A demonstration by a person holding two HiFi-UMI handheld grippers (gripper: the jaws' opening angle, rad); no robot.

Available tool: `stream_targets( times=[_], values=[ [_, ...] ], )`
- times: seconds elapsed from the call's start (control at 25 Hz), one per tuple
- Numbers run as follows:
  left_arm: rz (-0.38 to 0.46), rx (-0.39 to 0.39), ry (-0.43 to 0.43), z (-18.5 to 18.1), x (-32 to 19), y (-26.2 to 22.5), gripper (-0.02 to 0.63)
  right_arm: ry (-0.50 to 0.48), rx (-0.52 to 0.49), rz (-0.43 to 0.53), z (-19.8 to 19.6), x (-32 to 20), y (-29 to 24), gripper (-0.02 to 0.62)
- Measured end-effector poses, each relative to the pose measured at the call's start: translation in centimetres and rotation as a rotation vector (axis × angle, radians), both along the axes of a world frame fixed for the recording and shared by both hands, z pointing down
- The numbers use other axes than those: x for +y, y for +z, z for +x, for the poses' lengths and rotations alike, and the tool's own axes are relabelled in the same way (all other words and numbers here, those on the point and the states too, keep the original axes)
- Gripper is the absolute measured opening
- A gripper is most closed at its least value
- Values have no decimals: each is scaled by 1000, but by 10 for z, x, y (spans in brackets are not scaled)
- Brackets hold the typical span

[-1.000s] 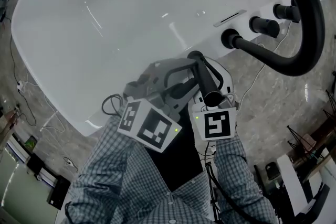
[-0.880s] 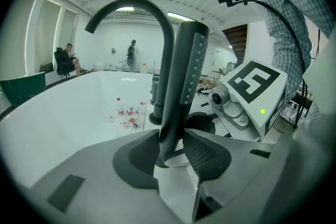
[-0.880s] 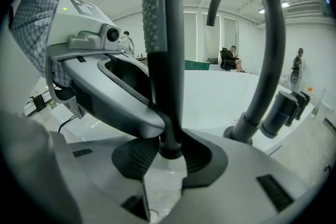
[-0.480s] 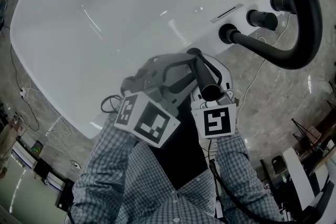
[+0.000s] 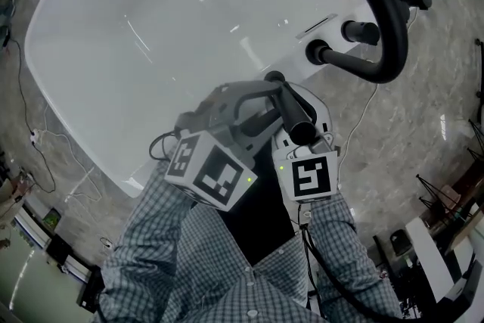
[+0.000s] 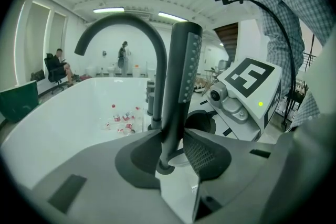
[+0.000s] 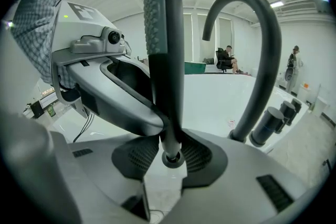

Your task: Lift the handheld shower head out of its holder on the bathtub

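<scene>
Shower head: the handheld shower head [image 5: 293,114] stands upright on the near right rim of the bathtub [image 5: 113,79]. Its foot appears to sit in the ring holder [image 7: 172,159].
Left gripper: the left gripper [image 6: 173,150] has both pads pressed onto the wand's lower stem, coming from the left.
Right gripper: the right gripper [image 7: 171,150] pinches the thin neck just above the holder, coming from the near side.
Step in hand: probably the lift itself, as both grips look set and the foot is not yet clear of the ring.
How to do it well: draw straight up along the wand's own axis with both grippers rising at one pace. Tilting or twisting could bind the foot.
Watch for: the round stem is smooth, so grip firmly. The arched spout [image 5: 383,7] stands far right, and any hose is unseen, so expect drag.
</scene>
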State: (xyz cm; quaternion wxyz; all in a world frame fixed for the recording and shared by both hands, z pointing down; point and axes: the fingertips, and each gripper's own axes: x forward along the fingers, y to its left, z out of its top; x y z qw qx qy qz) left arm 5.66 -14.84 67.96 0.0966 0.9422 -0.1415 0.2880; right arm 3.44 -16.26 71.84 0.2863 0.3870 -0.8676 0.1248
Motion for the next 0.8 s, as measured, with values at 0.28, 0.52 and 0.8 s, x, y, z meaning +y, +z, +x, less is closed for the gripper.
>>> stream_targets(
  times=[0.28,0.52,0.8],
  values=[
    [20,8,9,-2,7,-40,115,8,-2,0,-1,6,-40,127],
    [23,35,-12,-7,13,-79,115,48,-26,-9,-5,14,-78,127],
    [40,74,-45,-8,15,-128,115,60,-37,14,-5,18,-126,128]
  ],
)
